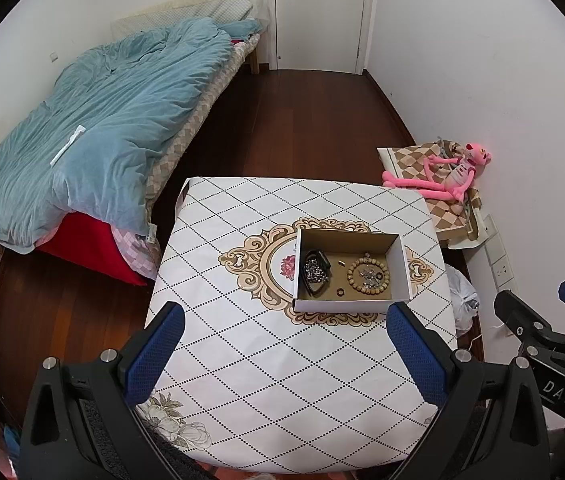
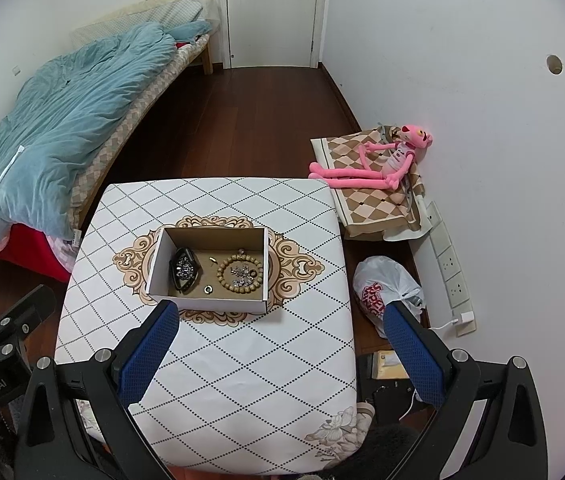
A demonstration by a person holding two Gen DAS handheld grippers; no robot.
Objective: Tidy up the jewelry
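An open cardboard box (image 1: pixel 400 264) stands on the patterned table (image 1: pixel 242 380); it also shows in the right wrist view (image 2: pixel 154 264). Inside lie a wooden bead bracelet (image 1: pixel 368 274) (image 2: pixel 240 272), a black band with a silver chain (image 1: pixel 315 271) (image 2: pixel 184 270), a small ring (image 1: pixel 340 291) (image 2: pixel 207 289) and a tiny gold piece (image 1: pixel 340 264) (image 2: pixel 212 259). My left gripper (image 1: pixel 286 316) is open and empty, held above the table in front of the box. My right gripper (image 2: pixel 282 316) is open and empty, above the table's right edge.
A bed with a blue duvet (image 1: pixel 94 128) stands at the left. A pink plush toy (image 1: pixel 454 172) lies on a checked cloth by the right wall. A white plastic bag (image 2: pixel 386 288) sits on the wooden floor right of the table. A door (image 1: pixel 322 12) is at the back.
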